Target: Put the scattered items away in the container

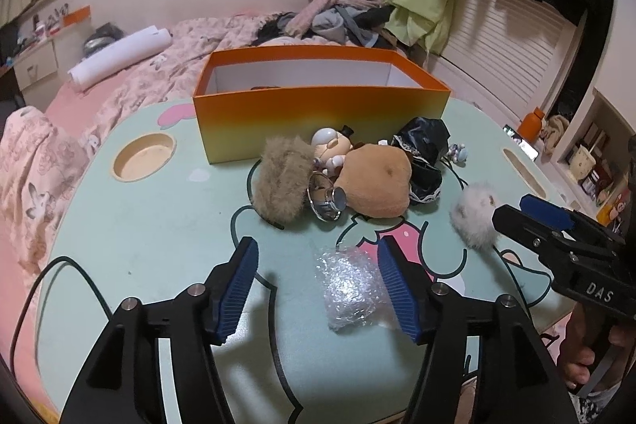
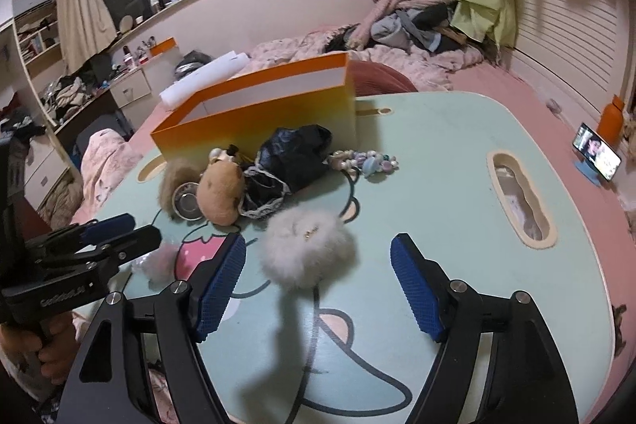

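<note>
Left wrist view
Left tool (image 1: 318, 285): jaws apart, nothing clamped; blue ribbed pads.
Bubble wrap (image 1: 349, 289): crumpled clear wad on the table (image 1: 159, 225), between the pads, lying against the right pad. Judged very light, springy and slick; take across its bulk, with a gentle squeeze.
Box (image 1: 318, 122): orange card, white inside, open top, at the far side of the table. Judged stiff but thin-walled.
Brown fur (image 1: 284, 181): long-pile, soft, in front of the box.
Plush (image 1: 377, 181): tan, rounded, soft; touching a metal cup (image 1: 328, 201) and a small figure (image 1: 332, 148).
Black cloth (image 1: 425, 153): shiny, lace-edged, limp.

Right wrist view
Right tool (image 2: 318, 285): jaws wide apart, holding nothing.
White puff (image 2: 308, 251): fluffy ball on the table, between the pads, nearer the left one, untouched. Judged light and compressible; grip through its middle, since the outer fur may slip.
Beads (image 2: 365, 159): pastel string beside the black cloth. Judged loose and dangling; take at a bunched part.
Box (image 2: 254, 122): behind the pile, opening upward.
</note>
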{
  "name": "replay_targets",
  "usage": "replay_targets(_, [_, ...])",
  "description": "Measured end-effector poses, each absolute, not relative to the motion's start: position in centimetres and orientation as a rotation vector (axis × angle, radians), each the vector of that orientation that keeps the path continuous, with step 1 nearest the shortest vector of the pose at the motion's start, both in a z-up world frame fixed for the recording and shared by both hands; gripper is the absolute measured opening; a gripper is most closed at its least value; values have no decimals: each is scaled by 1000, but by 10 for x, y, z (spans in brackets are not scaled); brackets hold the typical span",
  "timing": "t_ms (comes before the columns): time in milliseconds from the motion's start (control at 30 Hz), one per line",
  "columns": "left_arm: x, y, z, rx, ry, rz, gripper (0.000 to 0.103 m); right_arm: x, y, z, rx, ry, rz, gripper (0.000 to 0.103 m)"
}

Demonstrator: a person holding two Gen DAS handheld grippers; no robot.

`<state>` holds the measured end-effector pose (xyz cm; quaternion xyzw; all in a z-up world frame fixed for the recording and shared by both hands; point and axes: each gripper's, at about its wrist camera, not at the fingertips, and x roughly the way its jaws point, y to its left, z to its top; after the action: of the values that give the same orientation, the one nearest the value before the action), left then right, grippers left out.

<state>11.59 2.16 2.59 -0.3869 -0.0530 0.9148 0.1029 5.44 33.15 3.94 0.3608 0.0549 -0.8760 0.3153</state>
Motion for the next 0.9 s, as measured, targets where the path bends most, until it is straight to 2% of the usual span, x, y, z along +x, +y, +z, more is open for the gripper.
replay_targets(333, [113,25,24,-1167,-167,2673,63,51,328,39,944,156,-2318,76])
replay_targets(600, [108,18,20,-1192,-213,2674,63,42,307,31,1011,258,-2317,76])
replay_targets(700, [110,23,20,-1185,-179,2668,63,40,303,24,1044,283,-2303,75])
replay_targets(733, [111,25,21,-1177,-160,2668,62,40,303,24,1039,288,-2306,73])
replay_targets(767, [113,29,22,-1165,-136,2663,60,42,303,24,1021,300,-2314,58])
replay_targets(800, [114,32,22,-1156,-110,2651,48,43,303,24,1024,308,-2305,51])
replay_targets(833, [115,37,21,-1162,-79,2635,29,43,302,24,1019,312,-2298,42])
replay_targets(900, [114,45,19,-1179,-19,2630,29,43,303,26,1011,304,-2282,40])
